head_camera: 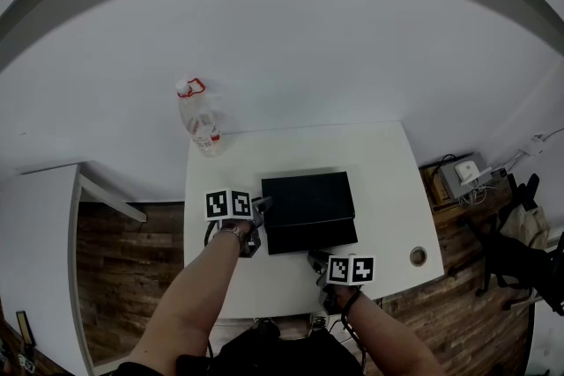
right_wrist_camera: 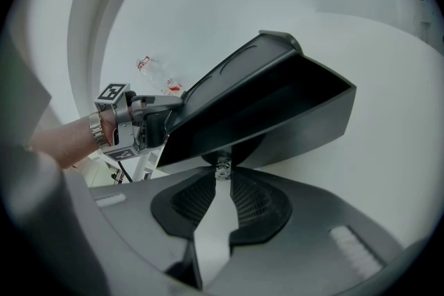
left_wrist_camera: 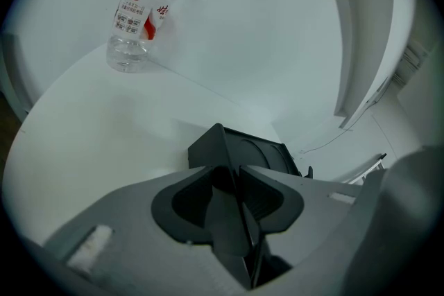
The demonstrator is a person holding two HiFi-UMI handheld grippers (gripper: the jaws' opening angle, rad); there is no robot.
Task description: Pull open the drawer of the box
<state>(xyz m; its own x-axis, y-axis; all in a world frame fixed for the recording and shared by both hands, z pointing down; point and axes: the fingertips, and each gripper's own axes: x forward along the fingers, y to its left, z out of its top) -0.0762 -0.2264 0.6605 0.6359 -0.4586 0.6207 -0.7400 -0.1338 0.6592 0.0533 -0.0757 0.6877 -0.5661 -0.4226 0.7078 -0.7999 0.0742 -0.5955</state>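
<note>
centre of the head view: black box point(head_camera: 307, 194) on the white bench point(head_camera: 388, 189), drawer point(head_camera: 313, 236) partly out. left claw point(left_wrist_camera: 239, 184) clamps the box's left wall; right claw point(right_wrist_camera: 222, 178) pinches the drawer knob point(right_wrist_camera: 222, 167) (small, shiny).

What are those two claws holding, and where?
The right gripper pinches the small knob of the drawer; the left gripper clamps the black box by its left side.

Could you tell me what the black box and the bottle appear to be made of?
The box looks like matte black plastic, going by its smooth moulded panels and dull sheen, though coated metal is possible. The bottle seems to be thin clear plastic, with see-through walls and a printed label.
</note>
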